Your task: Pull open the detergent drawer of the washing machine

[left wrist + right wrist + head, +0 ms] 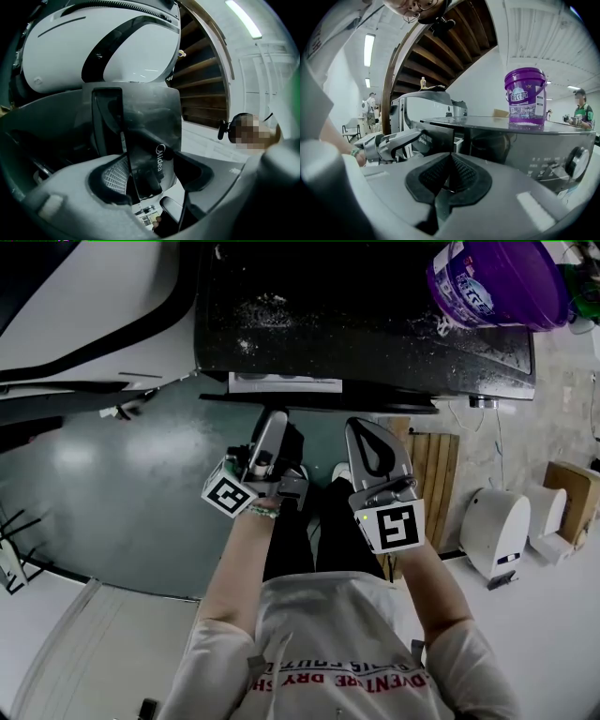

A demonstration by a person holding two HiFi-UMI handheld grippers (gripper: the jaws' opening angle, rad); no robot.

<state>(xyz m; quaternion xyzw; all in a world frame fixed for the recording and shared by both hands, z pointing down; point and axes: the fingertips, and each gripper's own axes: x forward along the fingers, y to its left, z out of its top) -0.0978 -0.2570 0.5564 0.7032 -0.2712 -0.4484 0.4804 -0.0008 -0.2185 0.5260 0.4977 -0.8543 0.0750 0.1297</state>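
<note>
The dark washing machine [375, 324] stands ahead of me, its control panel showing in the right gripper view [543, 154]. Its detergent drawer [284, 382] juts a little out of the front at the machine's left. My left gripper [274, 418] reaches up to it. The drawer's glossy front panel [150, 122], with a brand name on it, sits between the pads, and the jaws are closed on it. The right gripper view shows that grip from the side [410, 138]. My right gripper [361, 427] hangs beside it, shut with nothing between its pads [450, 173].
A purple bucket [497, 277] stands on the machine's top at the right [525, 96]. A white appliance [84, 306] sits to the left. A wooden slatted panel [433, 474] and a white unit [494, 531] are on the floor at the right. A person [581, 110] stands far off.
</note>
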